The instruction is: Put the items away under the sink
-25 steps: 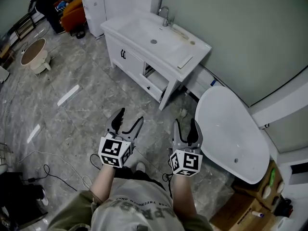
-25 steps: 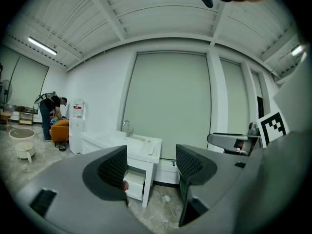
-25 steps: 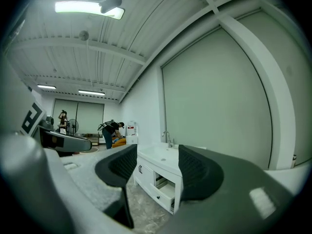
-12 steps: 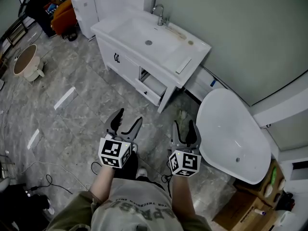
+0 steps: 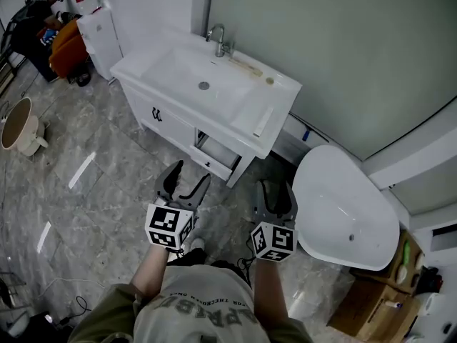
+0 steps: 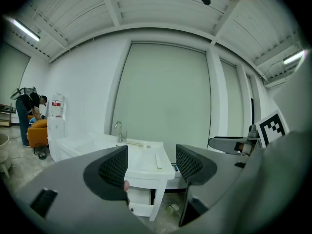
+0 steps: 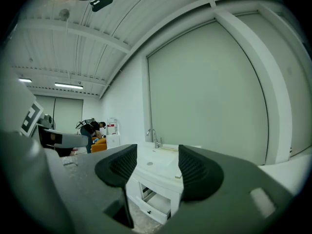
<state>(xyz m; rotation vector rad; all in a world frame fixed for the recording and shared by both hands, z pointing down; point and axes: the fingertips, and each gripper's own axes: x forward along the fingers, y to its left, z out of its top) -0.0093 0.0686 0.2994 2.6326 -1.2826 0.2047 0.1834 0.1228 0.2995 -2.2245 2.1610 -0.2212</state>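
Observation:
A white sink vanity (image 5: 214,95) with a chrome faucet (image 5: 216,37) stands against the wall ahead. Small items lie on its top: a long pale strip (image 5: 263,121) at the right, a thin stick (image 5: 244,64) and a small round piece (image 5: 269,81) near the faucet. A lower drawer (image 5: 214,153) under the sink stands pulled out. My left gripper (image 5: 185,179) is open and empty, held above the floor short of the vanity. My right gripper (image 5: 275,194) is open and empty beside it. Both gripper views show the vanity (image 6: 141,155) (image 7: 161,172) between the jaws.
A white bathtub (image 5: 343,206) lies tilted on the floor at the right. Cardboard boxes (image 5: 378,302) with bottles sit at the lower right. A white cabinet (image 5: 100,38), an orange seat (image 5: 64,48) and a person (image 6: 27,116) are at the far left. Cables (image 5: 43,291) trail on the marble floor.
The view has moved closer to the vanity, which now sits lower and more to the left in the head view. Both grippers stay open in front of the body.

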